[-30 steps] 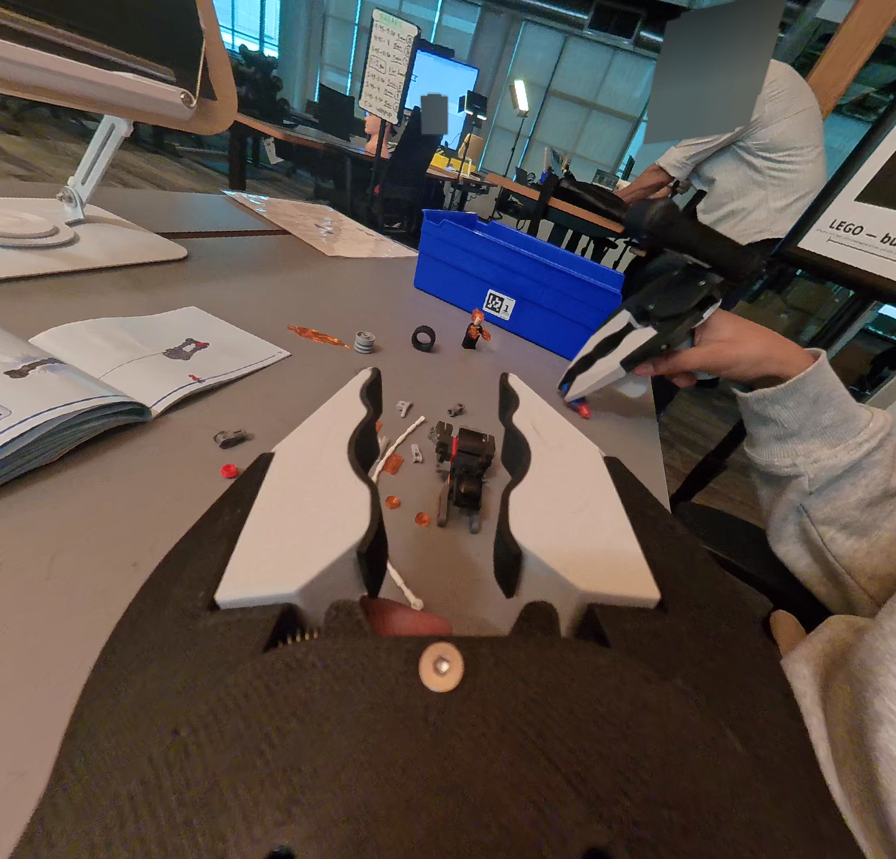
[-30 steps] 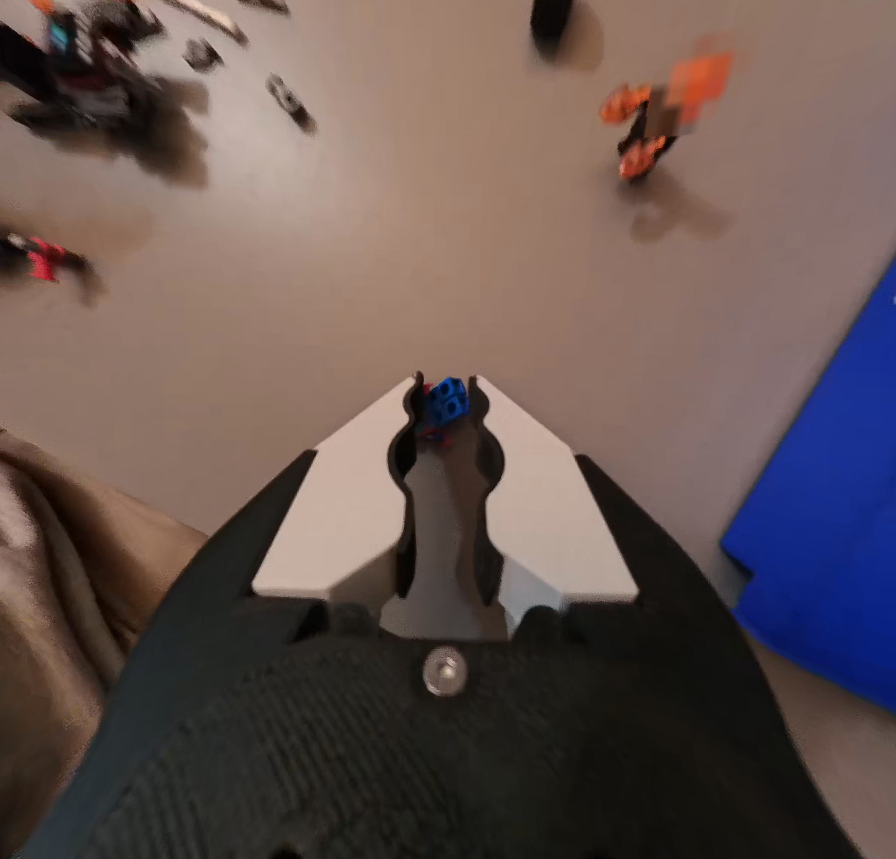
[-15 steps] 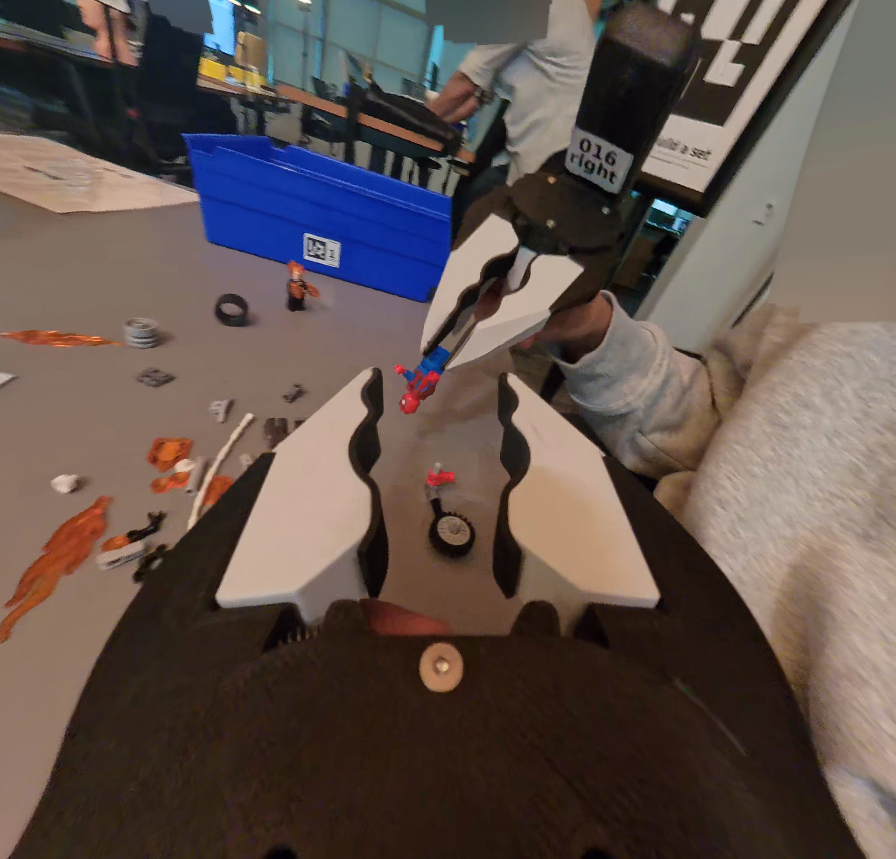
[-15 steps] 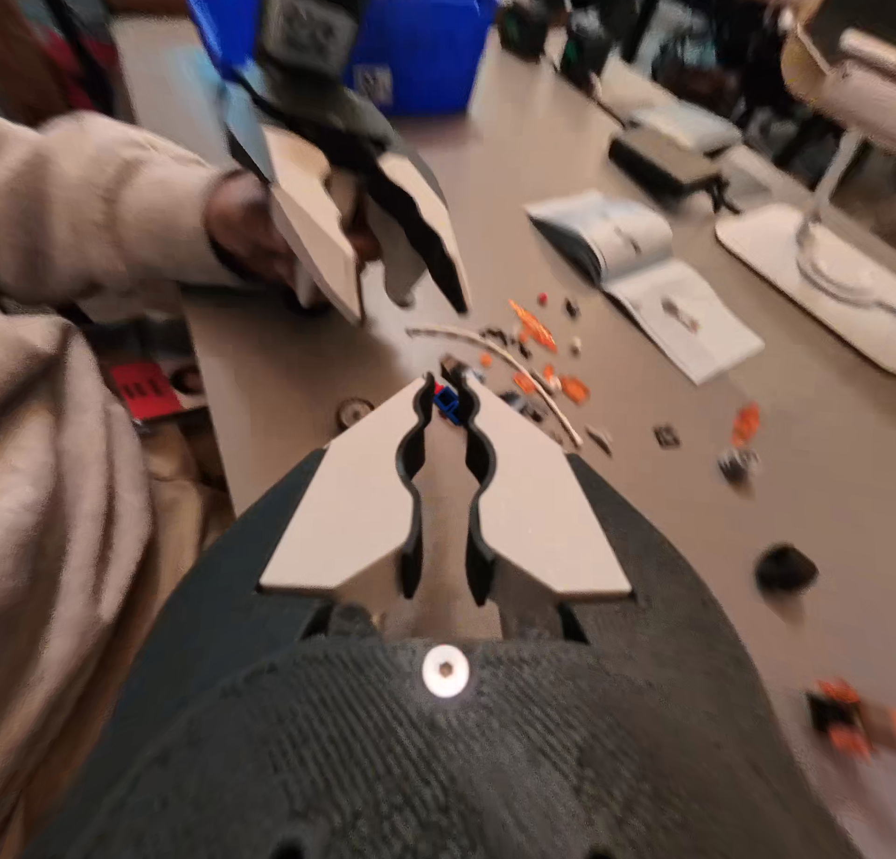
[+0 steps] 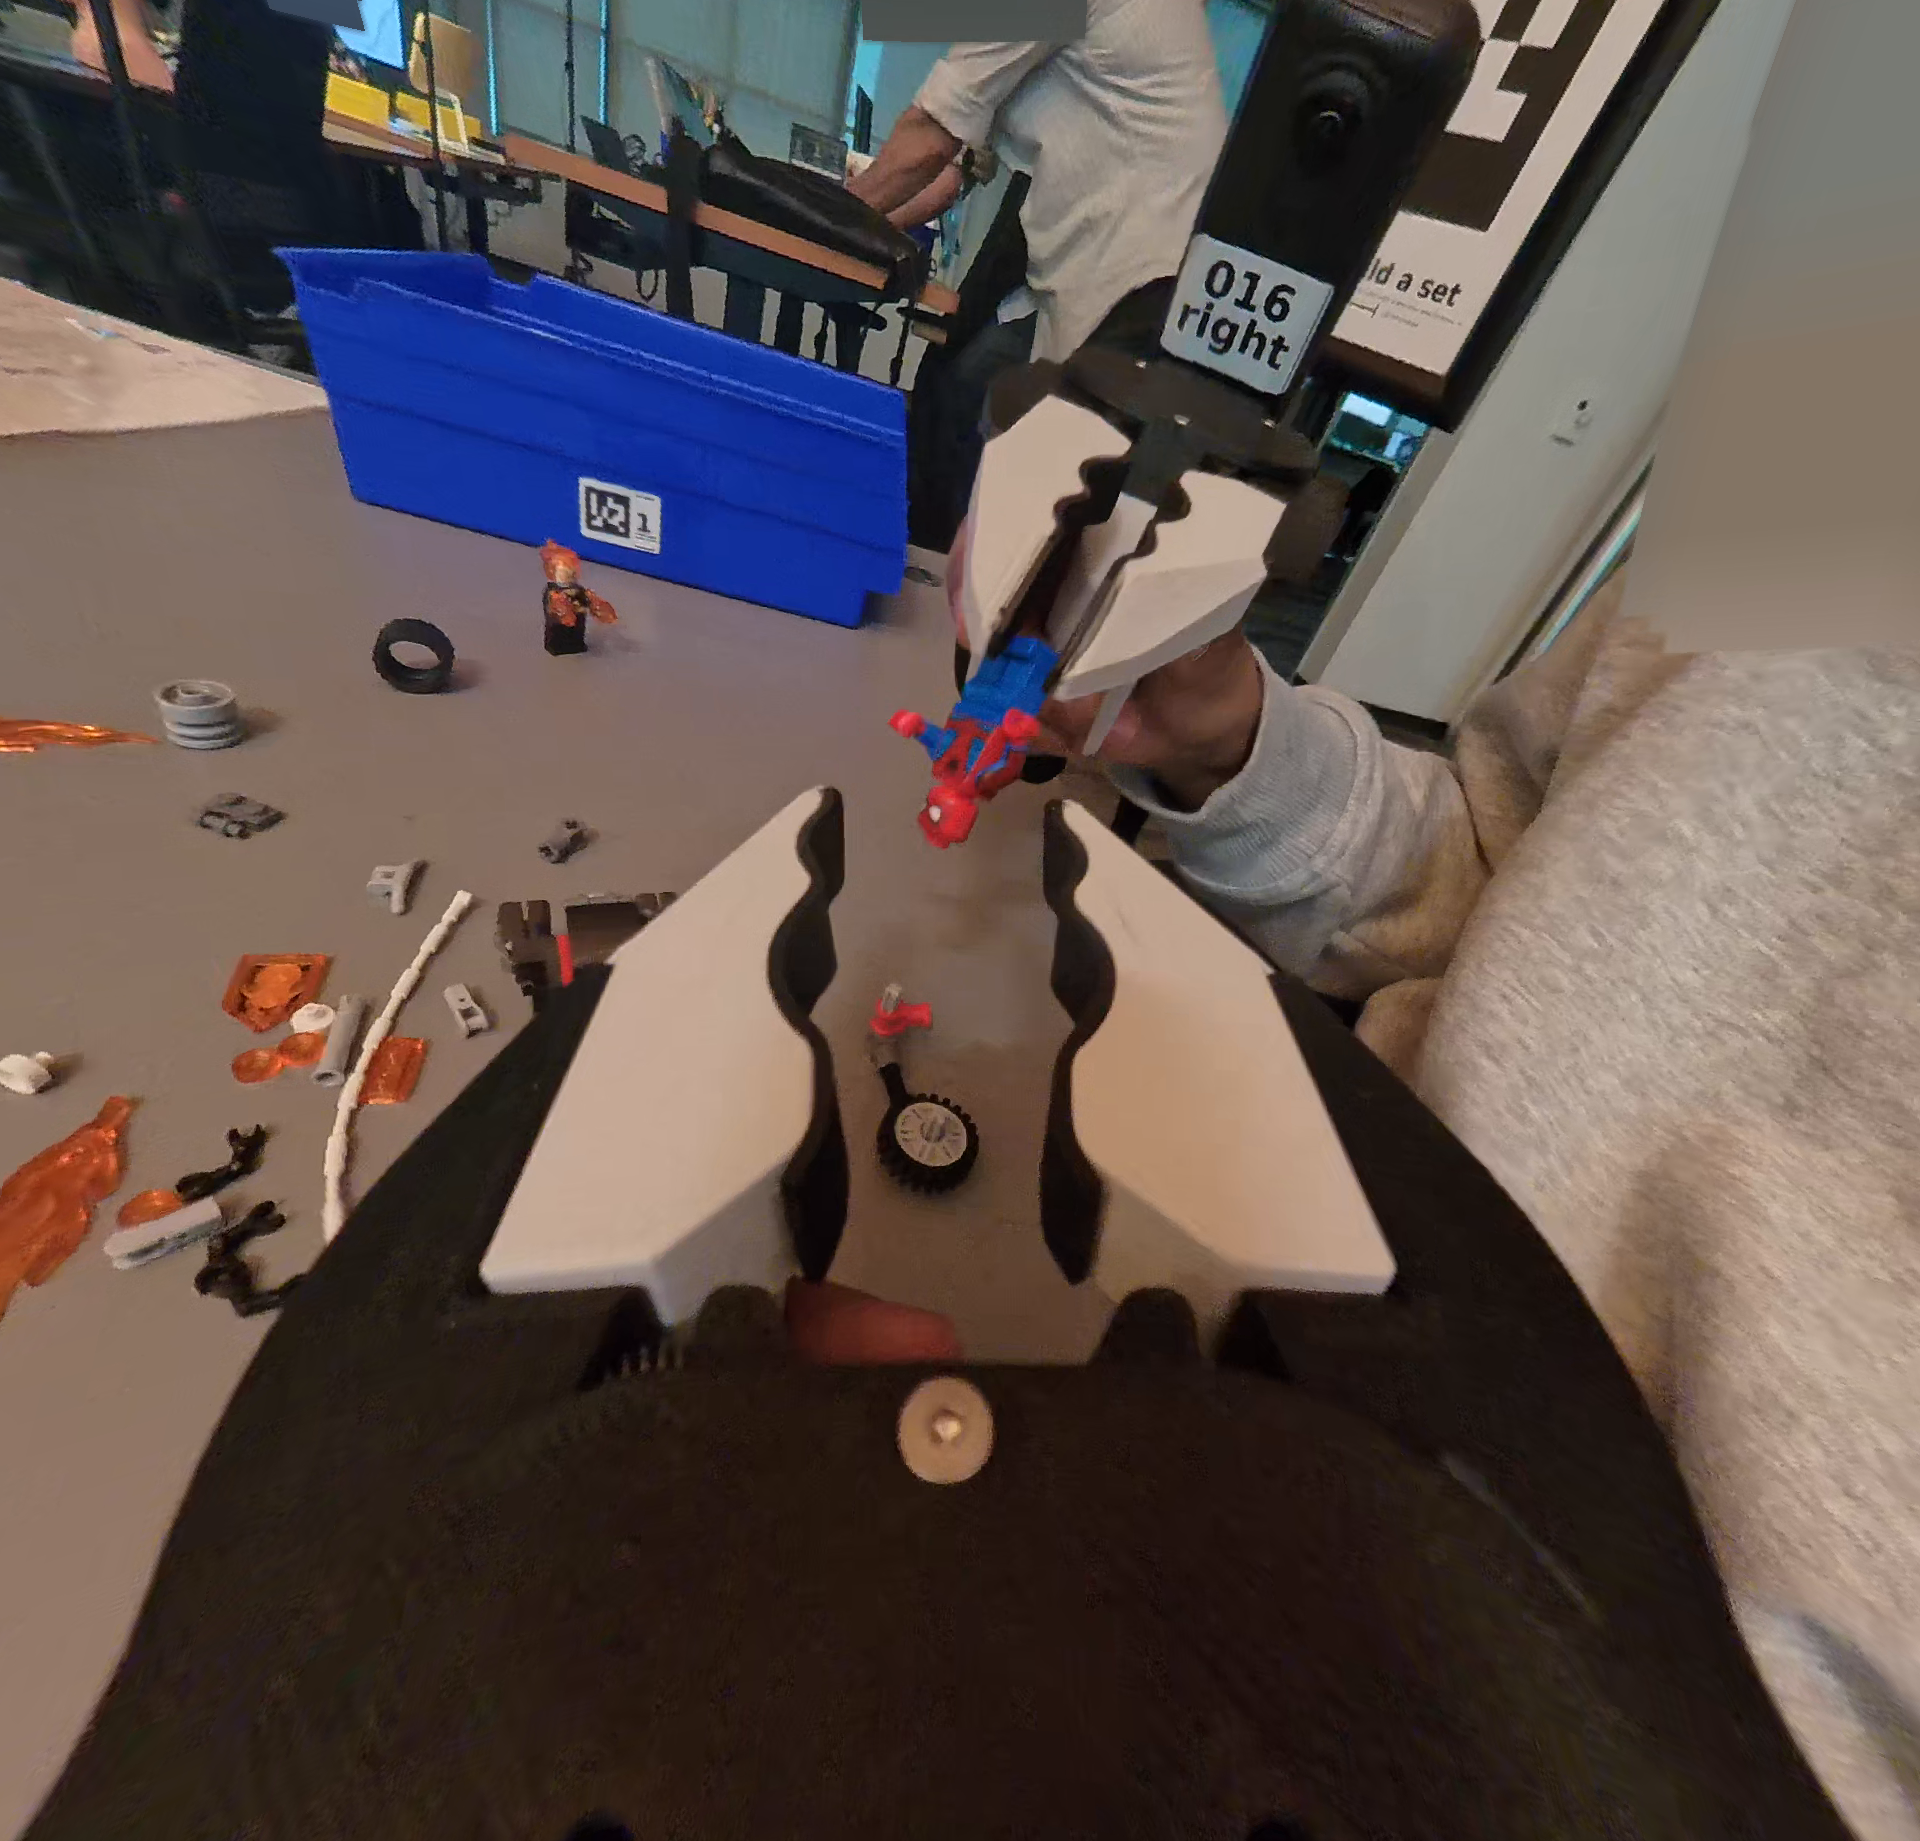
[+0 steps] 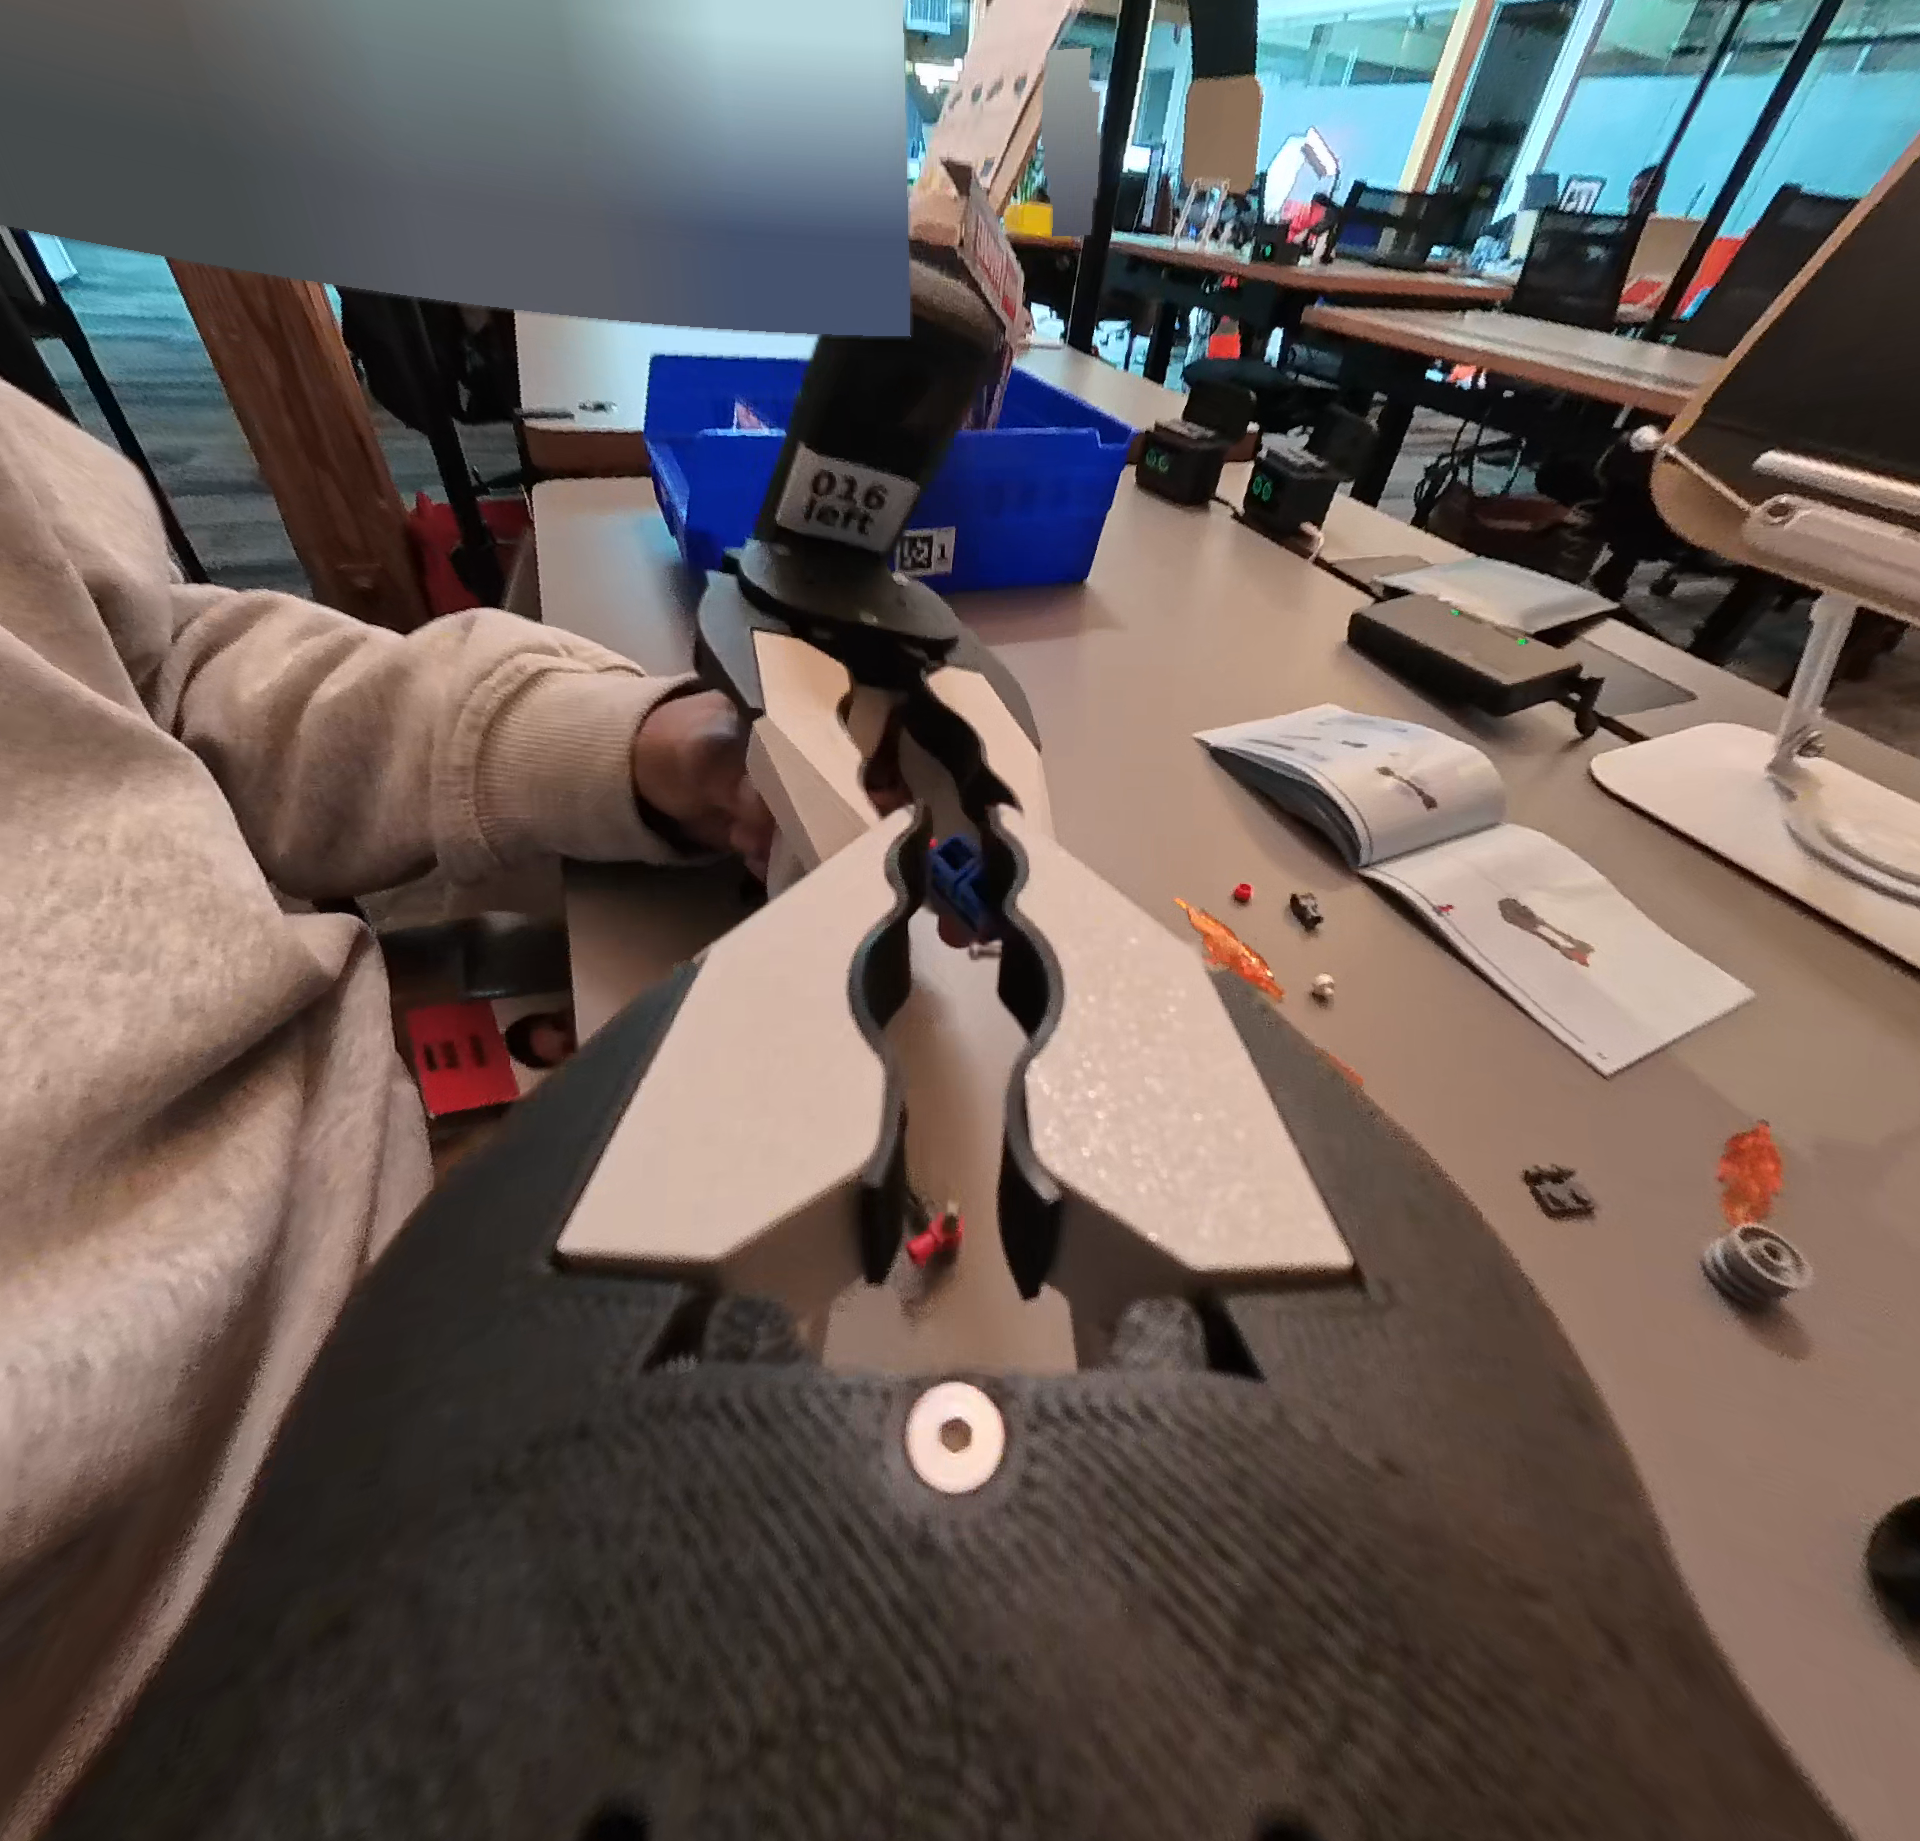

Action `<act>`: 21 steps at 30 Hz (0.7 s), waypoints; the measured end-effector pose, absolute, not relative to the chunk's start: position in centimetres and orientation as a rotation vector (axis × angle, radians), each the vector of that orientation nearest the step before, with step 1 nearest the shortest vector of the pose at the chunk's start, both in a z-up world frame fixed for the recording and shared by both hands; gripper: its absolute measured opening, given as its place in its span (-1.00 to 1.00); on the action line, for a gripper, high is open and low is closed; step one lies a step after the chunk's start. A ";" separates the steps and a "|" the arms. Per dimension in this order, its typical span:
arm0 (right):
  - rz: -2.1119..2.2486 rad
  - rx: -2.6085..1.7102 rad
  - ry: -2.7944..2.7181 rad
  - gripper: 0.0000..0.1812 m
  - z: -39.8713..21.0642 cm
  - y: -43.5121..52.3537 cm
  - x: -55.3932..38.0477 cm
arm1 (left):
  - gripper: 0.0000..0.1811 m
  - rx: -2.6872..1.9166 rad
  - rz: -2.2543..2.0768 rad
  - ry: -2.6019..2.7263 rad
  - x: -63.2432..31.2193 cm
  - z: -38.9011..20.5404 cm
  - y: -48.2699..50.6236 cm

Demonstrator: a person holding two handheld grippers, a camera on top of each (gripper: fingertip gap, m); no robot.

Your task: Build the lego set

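Observation:
My right gripper (image 5: 1034, 669) is shut on the blue legs of a red and blue minifigure (image 5: 971, 752). It holds the figure head down in the air, just beyond my left gripper's tips. In the right wrist view the blue legs (image 6: 961, 882) sit between the right gripper's (image 6: 963, 833) tips. My left gripper (image 5: 940, 812) is open and empty, and faces the right one (image 6: 899, 783). On the table between its fingers lies a small wheel on an axle with a red piece (image 5: 925, 1147). A dark part-built model (image 5: 582, 934) lies to the left, partly hidden by the left finger.
A blue bin (image 5: 623, 441) stands at the back. A black and orange minifigure (image 5: 566, 596), a black tyre (image 5: 412, 655), grey rims (image 5: 200, 713), a white chain (image 5: 390, 1043) and orange flame pieces (image 5: 62, 1189) lie scattered on the left. An open booklet (image 6: 1455, 835) lies beyond. The white chain (image 5: 390, 1043) sits 12 cm or so from the ends of my left fingers.
The right gripper lifted the red and blue minifigure off the table and swung it in front of the left gripper. Both grippers turned to face each other. The left gripper stayed open.

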State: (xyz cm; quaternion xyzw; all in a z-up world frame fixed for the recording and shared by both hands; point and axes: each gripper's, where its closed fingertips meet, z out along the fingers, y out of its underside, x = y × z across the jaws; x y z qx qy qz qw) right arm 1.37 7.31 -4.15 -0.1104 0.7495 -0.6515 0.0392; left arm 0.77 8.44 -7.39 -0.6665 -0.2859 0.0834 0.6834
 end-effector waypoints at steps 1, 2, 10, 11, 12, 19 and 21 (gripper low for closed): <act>-2.017 -0.336 2.278 -0.92 -3.9 7.3 1.4 | -0.62 -1.495 0.178 -0.647 0.7 -7.4 8.5; -2.034 -0.340 2.268 -0.92 -3.7 7.3 1.5 | -0.68 -1.502 0.185 -0.650 0.7 -7.5 8.5; -2.018 -0.346 2.292 -0.91 -4.1 7.1 1.5 | -0.90 -1.554 0.337 -0.618 0.6 -7.5 8.3; -2.008 -0.340 2.291 -0.91 -4.2 7.2 1.4 | -0.90 -1.549 0.350 -0.615 0.6 -7.4 8.2; -1.994 -0.337 2.288 -0.92 -4.3 7.3 1.4 | -0.90 -1.545 0.356 -0.614 0.5 -7.3 8.1; -1.871 -0.344 2.293 -0.93 -5.4 8.0 1.2 | -0.90 -1.526 0.319 -0.610 0.6 -7.2 8.2; -1.834 -0.340 2.285 -0.93 -5.8 8.3 1.2 | -0.90 -1.526 0.298 -0.604 0.8 -7.2 8.4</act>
